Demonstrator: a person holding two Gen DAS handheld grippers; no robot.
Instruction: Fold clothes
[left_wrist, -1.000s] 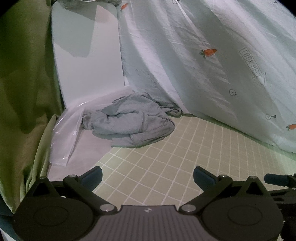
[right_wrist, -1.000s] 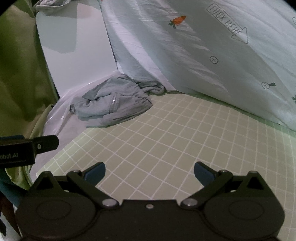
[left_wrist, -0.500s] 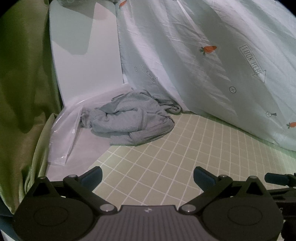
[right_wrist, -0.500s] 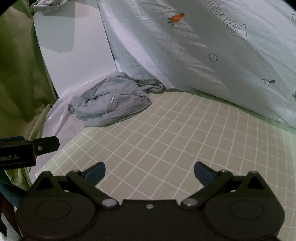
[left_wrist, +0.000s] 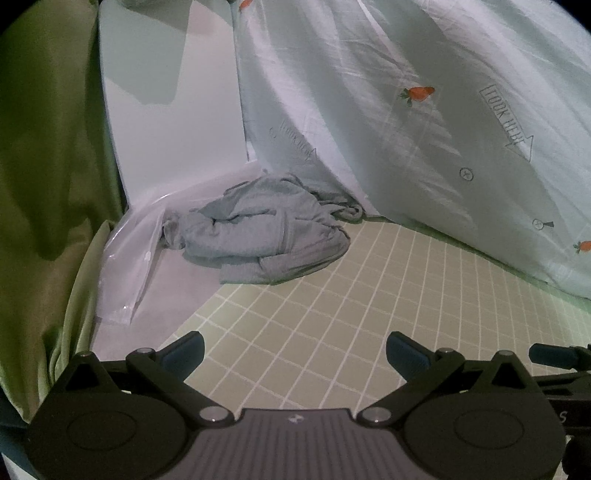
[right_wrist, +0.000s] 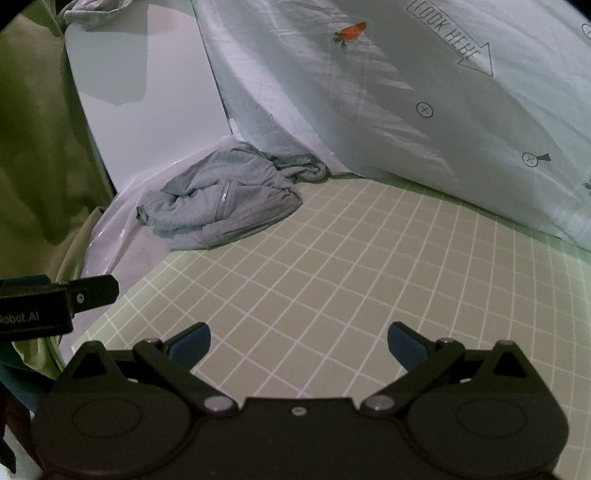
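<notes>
Both grippers, left (left_wrist: 294, 349) & right (right_wrist: 298, 341), spread w/ nothing held; reach the crumpled grey top (left_wrist: 266, 236), pinch separate edges, pull flat.

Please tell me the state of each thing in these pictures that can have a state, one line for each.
Grey garment: crumpled in a heap, not folded, lying partly on the checked mat.
Left claw: open, empty, hovering over the mat.
Right claw: open, empty, apart from the garment.
Clear plastic bag: lying flat beside the garment.
Carrot-print sheet: hanging, wrinkled.
</notes>
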